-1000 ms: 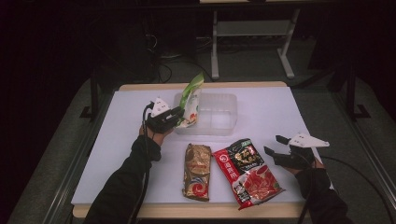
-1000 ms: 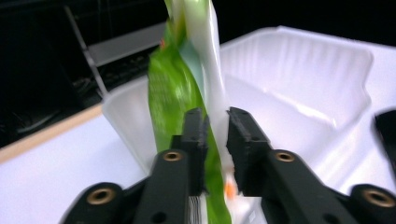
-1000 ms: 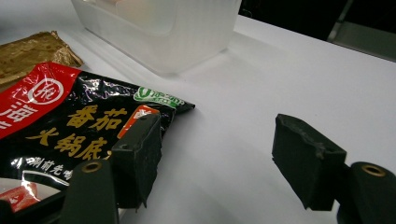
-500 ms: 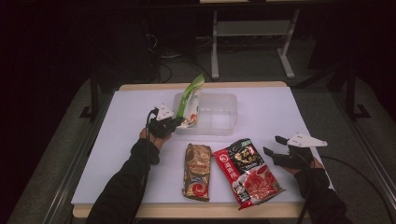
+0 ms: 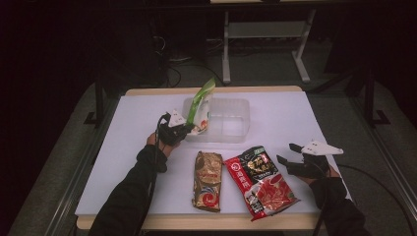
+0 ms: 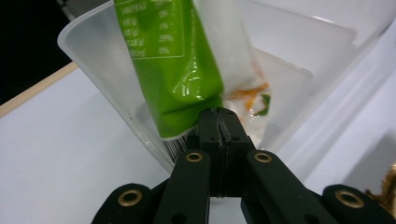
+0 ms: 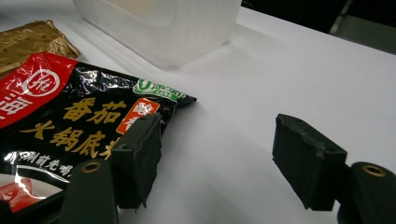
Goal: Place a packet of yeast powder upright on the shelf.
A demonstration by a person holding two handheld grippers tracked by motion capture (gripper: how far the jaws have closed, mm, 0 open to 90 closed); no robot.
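Green pouch (image 5: pixel 200 109), upright in clear tub (image 5: pixel 231 129) on counter (image 5: pixel 137 147), corner clamped in left tool (image 6: pixel 219 128), right tool (image 7: pixel 219 163) jaws apart, resting by red packet (image 5: pixel 260 179), gold packet (image 5: pixel 207 180) alongside.

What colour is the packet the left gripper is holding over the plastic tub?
Bright green and white packet, clearest in the left gripper view.

Chinese characters "番茄火锅底料" are printed in gold on the red-and-black packet (image 7: pixel 70 126); percentages "0%" and "29%" are listed on the green packet (image 6: pixel 173 56).
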